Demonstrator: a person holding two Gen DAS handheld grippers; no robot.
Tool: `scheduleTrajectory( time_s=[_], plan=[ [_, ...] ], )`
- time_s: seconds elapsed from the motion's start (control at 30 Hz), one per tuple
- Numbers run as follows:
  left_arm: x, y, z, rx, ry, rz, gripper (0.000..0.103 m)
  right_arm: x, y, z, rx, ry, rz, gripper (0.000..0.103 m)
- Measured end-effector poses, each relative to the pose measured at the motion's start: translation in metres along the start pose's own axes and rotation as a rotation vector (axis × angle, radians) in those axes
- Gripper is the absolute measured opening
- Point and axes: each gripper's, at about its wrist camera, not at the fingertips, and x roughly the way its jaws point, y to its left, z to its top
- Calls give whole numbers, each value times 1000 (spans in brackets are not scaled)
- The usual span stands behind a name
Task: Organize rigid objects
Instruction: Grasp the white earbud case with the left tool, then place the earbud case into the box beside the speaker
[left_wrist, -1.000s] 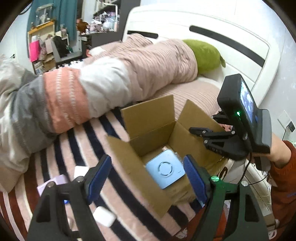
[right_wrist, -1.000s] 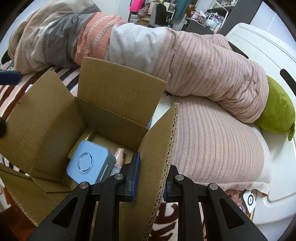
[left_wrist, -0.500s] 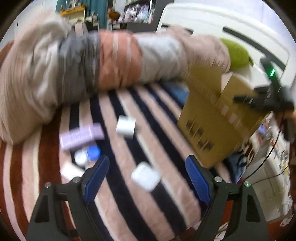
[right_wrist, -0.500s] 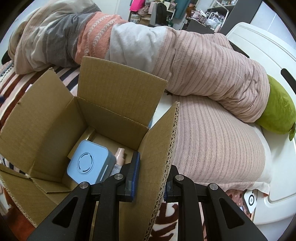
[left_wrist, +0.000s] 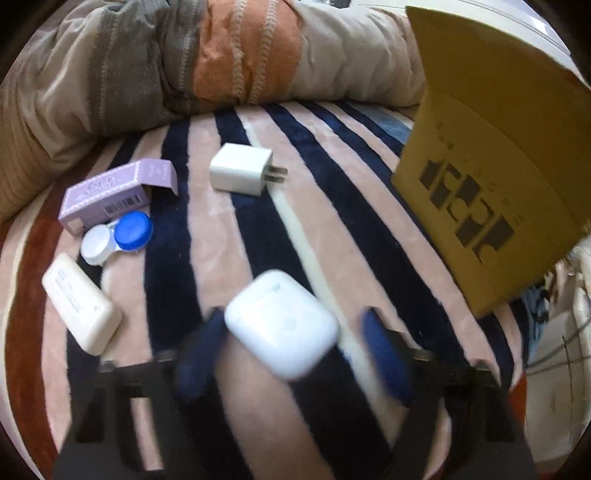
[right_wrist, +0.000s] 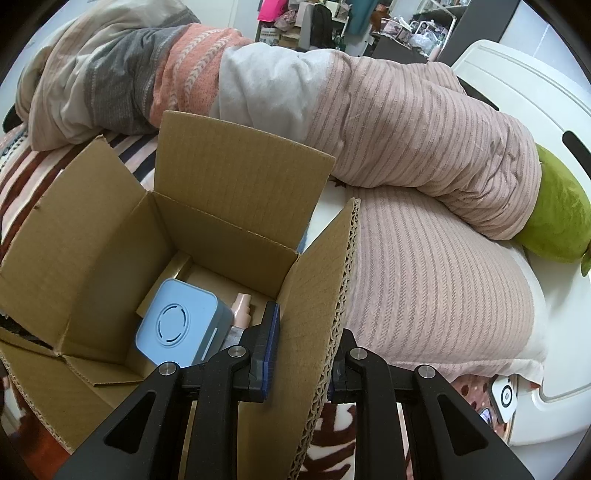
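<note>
An earbud case is being approached while the box is being held steady.

The left gripper (left_wrist: 291, 343) is spread wide around the white earbud case (left_wrist: 282, 328), not yet pinched; the right gripper (right_wrist: 301, 347) is clamped on a flap of the cardboard box (right_wrist: 236, 184). A blue speaker (right_wrist: 181, 328) is lying inside already; the charger (left_wrist: 240, 171), purple carton (left_wrist: 110, 194), lens case (left_wrist: 118, 238) and cream case (left_wrist: 81, 317) are still waiting on the striped blanket (left_wrist: 332, 206).

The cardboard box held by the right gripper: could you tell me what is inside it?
Inside the cardboard box sit a light blue speaker-like cube and, beside it, a pink bottle. The right gripper and clamped flap hide the bottle's lower part and that corner.
</note>
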Motion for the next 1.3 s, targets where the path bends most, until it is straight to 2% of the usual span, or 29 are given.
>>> scheduleTrajectory(
  time_s=[0.17, 0.37, 0.5, 0.7, 0.9, 1.07, 1.2, 1.3],
  plan=[
    [-3, 1, 3, -16, -14, -1, 54, 0, 0, 0, -3, -1, -1, 14],
    [-40, -2, 11, 17, -97, 13, 54, 0, 0, 0, -3, -1, -1, 14],
    [-79, -9, 30, 55, -189, 34, 54, 0, 1, 0, -7, -2, -2, 14],
    [-131, -26, 62, 110, -301, 23, 54, 0, 1, 0, -7, -2, -2, 14],
    [-155, -59, 98, 179, -357, -25, 54, -1, 2, -1, -11, -4, -1, 14],
    [-146, -100, 119, 243, -331, -76, 54, -1, 3, -1, -16, -3, 4, 14],
    [-116, -126, 141, 244, -203, -153, 54, -1, 3, -1, -23, -2, 6, 14],
    [-93, -138, 151, 241, -111, -173, 54, 0, 3, -1, -23, -3, 9, 14]
  ],
)
